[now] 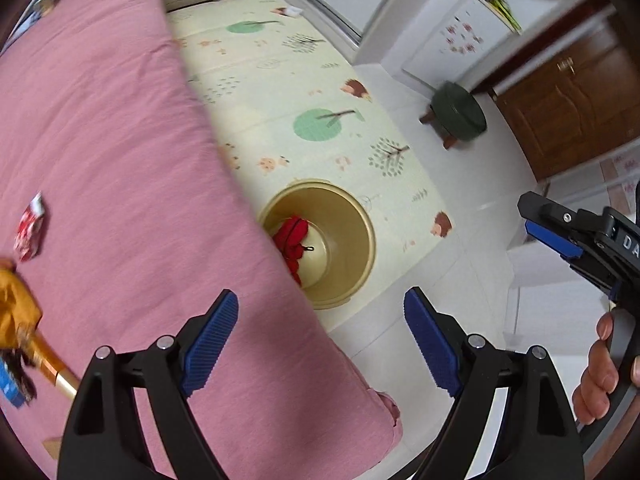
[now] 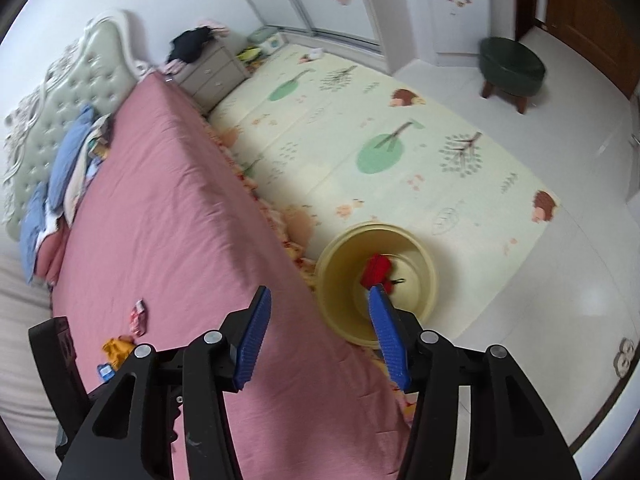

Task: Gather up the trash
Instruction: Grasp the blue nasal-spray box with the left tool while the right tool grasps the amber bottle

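We see a crinkled red-and-white wrapper lying at nine o'clock on the soft pink bedsheet; a red item already sits in the round yellow plastic bin at twelve. Left gripper and right gripper both hold jaws apart, empty. Pinching could snag sheet fabric with the thin foil.

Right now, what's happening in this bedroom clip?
A person holds two grippers over a pink bed, collecting trash. Both the left gripper and right gripper are open and empty. A red item already lies in the yellow bin on the floor beside the bed. A red-and-white wrapper, a crumpled orange wrapper and a small blue piece are on the bedspread.
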`<action>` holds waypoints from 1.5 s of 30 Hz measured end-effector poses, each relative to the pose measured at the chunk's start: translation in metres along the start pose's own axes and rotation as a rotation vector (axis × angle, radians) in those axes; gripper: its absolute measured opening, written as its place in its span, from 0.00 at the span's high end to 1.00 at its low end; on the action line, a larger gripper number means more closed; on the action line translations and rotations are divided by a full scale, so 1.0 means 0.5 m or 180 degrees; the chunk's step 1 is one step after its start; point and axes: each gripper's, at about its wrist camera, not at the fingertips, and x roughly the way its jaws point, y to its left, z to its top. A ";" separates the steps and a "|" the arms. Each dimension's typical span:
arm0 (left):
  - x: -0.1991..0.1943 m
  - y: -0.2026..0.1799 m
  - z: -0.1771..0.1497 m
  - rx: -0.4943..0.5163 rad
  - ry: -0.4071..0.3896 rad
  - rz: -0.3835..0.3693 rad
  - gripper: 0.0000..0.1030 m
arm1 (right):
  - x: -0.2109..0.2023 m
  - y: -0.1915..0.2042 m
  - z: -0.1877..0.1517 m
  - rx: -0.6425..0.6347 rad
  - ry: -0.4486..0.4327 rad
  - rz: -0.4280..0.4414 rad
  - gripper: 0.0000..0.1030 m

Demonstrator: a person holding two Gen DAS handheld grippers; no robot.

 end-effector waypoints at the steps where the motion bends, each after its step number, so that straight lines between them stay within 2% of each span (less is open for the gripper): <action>1: -0.016 0.019 -0.006 -0.0058 -0.0044 0.0020 0.18 | 0.000 0.021 -0.003 -0.0045 -0.0005 0.0047 0.51; 7: -0.094 0.123 -0.047 -0.0343 -0.0239 0.0149 0.18 | 0.003 0.158 -0.034 -0.0341 0.0029 0.0328 0.51; 11: -0.152 0.212 -0.089 -0.0558 -0.0375 0.0322 0.18 | 0.018 0.257 -0.071 -0.0612 0.0123 0.0459 0.51; 17: -0.216 0.358 -0.169 -0.0995 -0.0493 0.0547 0.18 | 0.064 0.412 -0.165 -0.1088 0.0366 0.0644 0.51; 21: -0.250 0.472 -0.226 -0.1387 -0.0559 0.0715 0.18 | 0.098 0.491 -0.232 -0.1337 0.0516 0.0704 0.51; 24: -0.266 0.546 -0.261 -0.1642 -0.0587 0.0755 0.18 | 0.127 0.546 -0.281 -0.1526 0.0623 0.0711 0.51; 34: -0.290 0.746 -0.340 -0.2242 -0.0750 0.0943 0.17 | 0.234 0.668 -0.413 -0.2066 0.0855 0.0594 0.51; 45: -0.241 0.929 -0.365 -0.2713 -0.0749 0.1059 0.17 | 0.381 0.719 -0.482 -0.2366 0.1044 0.0381 0.51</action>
